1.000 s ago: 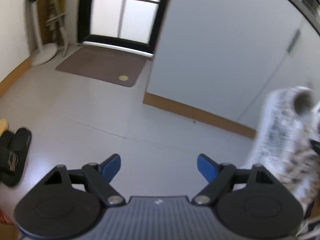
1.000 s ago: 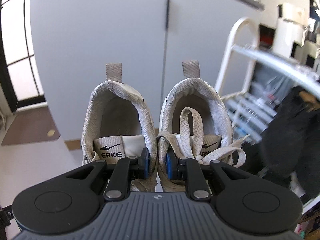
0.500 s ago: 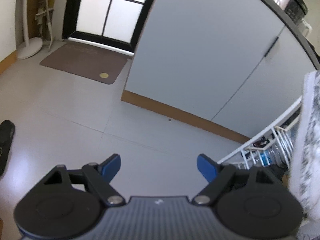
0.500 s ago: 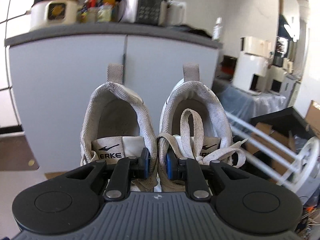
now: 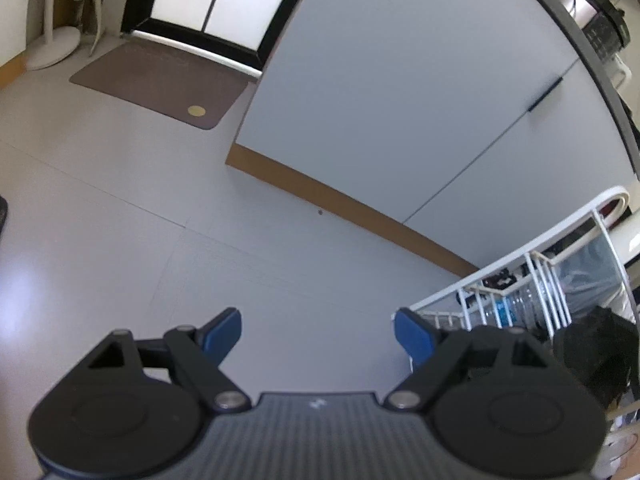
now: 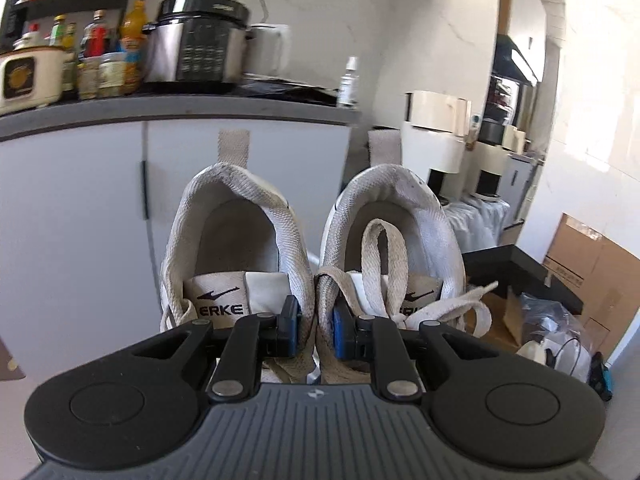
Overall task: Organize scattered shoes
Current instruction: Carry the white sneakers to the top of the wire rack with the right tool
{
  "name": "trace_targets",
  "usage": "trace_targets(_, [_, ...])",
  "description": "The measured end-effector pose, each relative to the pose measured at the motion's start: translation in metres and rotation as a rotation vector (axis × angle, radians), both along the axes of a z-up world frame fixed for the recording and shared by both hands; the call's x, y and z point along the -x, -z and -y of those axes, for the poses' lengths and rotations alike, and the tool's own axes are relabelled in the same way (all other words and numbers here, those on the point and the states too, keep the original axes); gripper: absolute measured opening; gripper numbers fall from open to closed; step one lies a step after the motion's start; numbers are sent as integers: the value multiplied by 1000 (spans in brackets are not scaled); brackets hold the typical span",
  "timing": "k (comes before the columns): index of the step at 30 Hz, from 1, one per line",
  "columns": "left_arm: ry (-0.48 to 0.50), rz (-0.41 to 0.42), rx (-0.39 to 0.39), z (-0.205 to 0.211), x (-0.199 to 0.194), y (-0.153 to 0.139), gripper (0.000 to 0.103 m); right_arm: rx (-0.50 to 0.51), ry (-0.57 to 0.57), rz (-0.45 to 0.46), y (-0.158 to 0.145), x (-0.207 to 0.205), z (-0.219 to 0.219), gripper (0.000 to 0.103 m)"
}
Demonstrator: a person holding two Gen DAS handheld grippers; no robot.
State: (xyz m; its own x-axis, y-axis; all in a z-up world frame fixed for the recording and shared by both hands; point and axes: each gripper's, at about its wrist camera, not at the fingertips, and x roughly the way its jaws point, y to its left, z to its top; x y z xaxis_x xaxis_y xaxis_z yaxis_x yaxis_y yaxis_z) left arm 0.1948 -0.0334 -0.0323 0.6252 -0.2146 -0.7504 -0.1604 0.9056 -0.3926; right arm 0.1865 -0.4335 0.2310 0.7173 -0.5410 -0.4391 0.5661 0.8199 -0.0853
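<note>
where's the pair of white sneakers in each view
Left wrist view: the white sneakers are not in it; only the open left hand-held gripper over bare floor.
Right wrist view: white sneakers fill the centre, side by side, their inner collars pinched together in the right hand-held gripper.
Shared landmark: the grey cabinet, upper right in the left view, far left behind the sneakers in the right view.
</note>
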Motion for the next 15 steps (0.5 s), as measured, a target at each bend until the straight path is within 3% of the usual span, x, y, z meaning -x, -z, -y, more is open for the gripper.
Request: trace_targets(15, [70,-17,4,48,-7,9,86,-229,208,92,5,-21,84,19])
